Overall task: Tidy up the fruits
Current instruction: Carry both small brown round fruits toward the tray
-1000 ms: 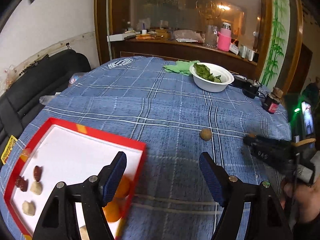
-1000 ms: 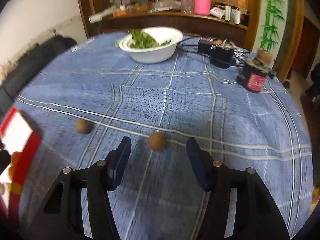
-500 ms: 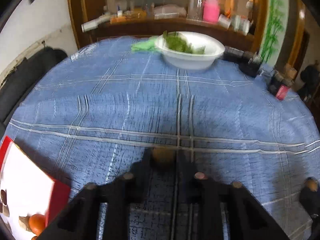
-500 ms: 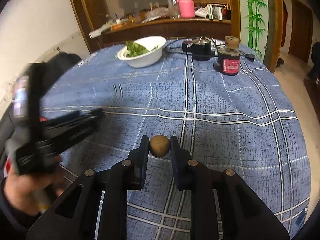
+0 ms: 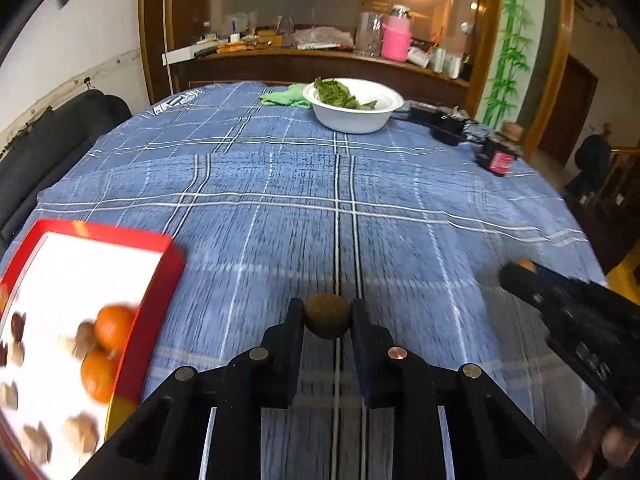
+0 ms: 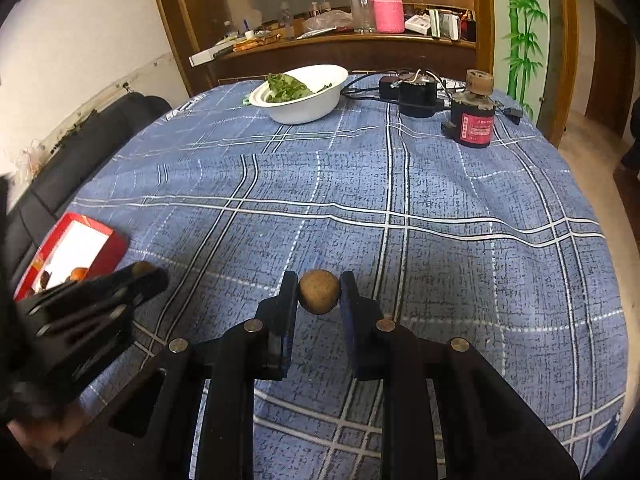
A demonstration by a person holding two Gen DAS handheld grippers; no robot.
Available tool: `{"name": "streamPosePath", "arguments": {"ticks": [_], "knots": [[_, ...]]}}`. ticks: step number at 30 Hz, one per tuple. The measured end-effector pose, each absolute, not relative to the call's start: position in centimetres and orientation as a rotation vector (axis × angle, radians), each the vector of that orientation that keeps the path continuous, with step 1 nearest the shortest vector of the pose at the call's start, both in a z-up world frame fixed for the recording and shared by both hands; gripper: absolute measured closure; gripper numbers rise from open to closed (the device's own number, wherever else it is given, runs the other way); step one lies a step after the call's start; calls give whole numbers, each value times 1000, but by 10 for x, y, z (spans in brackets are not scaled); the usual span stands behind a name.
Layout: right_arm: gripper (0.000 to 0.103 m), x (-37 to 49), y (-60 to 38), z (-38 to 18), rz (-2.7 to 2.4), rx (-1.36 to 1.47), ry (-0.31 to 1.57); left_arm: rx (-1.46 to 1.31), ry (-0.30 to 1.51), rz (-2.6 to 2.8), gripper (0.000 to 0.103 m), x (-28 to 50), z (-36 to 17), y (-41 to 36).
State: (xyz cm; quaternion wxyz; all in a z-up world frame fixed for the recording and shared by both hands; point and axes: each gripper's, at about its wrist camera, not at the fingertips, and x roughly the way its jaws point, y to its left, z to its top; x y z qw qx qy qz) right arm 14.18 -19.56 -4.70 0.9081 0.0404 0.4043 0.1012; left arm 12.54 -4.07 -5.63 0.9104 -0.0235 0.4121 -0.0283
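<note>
My left gripper [image 5: 326, 320] is shut on a small round brown fruit [image 5: 327, 316], held above the blue checked tablecloth. My right gripper [image 6: 319, 292] is shut on a second small brown fruit [image 6: 319, 291], also off the cloth. A red-rimmed white tray [image 5: 156, 276] lies at the lower left in the left wrist view with two oranges [image 5: 114, 328] and several small brown and dark fruits in it. The tray also shows in the right wrist view [image 6: 114, 246], far left, behind the left gripper [image 6: 144, 270]. The right gripper shows at the right edge of the left wrist view [image 5: 528, 270].
A white bowl [image 5: 352, 118] of green leaves stands at the far side, with a green cloth [image 5: 286, 96] beside it. Black power adapters and cables [image 6: 416, 94] and a dark red-labelled jar [image 6: 474, 120] stand at the far right. A black sofa [image 5: 48, 148] borders the left.
Both grippers closed on the two brown fruits that lay on the cloth and lifted them. The left gripper swung right from over the tray, then back toward it.
</note>
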Motion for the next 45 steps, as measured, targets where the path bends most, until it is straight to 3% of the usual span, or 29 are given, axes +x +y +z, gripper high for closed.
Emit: {"name": "streamPosePath", "arguments": {"ticks": [18,45], "knots": [[84,57,-163,-44,168,80,790,-14,741,-76,81,43,-47,-27],[84,43,-148,-41,224,60,692,12,704,52,81,39,-47,-20]]}}
